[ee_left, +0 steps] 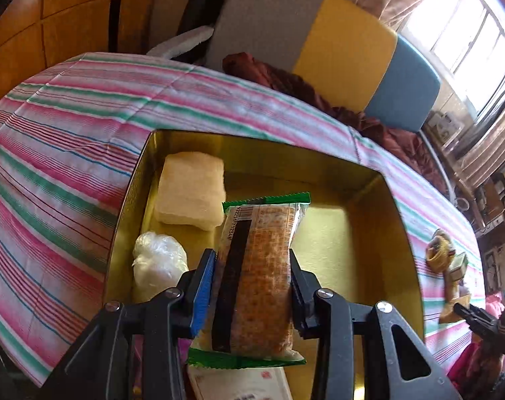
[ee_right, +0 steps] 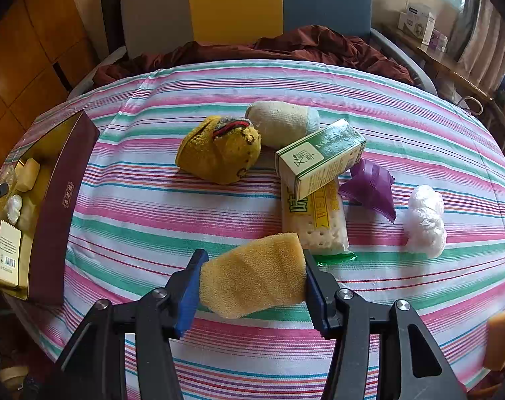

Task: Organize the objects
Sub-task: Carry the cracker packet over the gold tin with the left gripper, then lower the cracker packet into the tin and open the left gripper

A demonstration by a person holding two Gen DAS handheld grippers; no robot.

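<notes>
Your left gripper's fingers (ee_left: 204,286) pinch a cracker packet (ee_left: 259,276) across its width: clear crinkly film with green serrated ends, a barcode near the far end and a dark band along its length. You hold it over the open gold-lined box (ee_left: 399,233), whose smooth metallic walls reflect the light. Inside the box, on the left, lies a pale rectangular sponge block (ee_left: 191,193) with a coarse porous face, and nearer you a crumpled white plastic wad (ee_left: 159,263). A flat white printed carton (ee_left: 239,383) shows below the packet. The box sits on the worktop's striped cloth (ee_left: 69,140) in pink, green and white.

In the right wrist view, your right gripper's fingers (ee_right: 187,296) squeeze a yellow sponge (ee_right: 254,276), grainy and open-pored, compressed into a wedge above the striped cloth (ee_right: 419,116). Beyond it lies a second cracker packet (ee_right: 315,220) with a yellow label strip, perforated biscuits showing through the film. A green and white rectangular carton (ee_right: 320,158) rests tilted across its far end. Left of that carton sits a mustard knitted bundle (ee_right: 219,153) with red and black trim, touching a cream rolled cloth (ee_right: 282,121) behind it. A shiny purple sachet (ee_right: 370,188) lies right of the carton, and a crinkled translucent plastic ball (ee_right: 424,221) beyond that. The box (ee_right: 57,206), maroon outside, stands at the left edge.
</notes>
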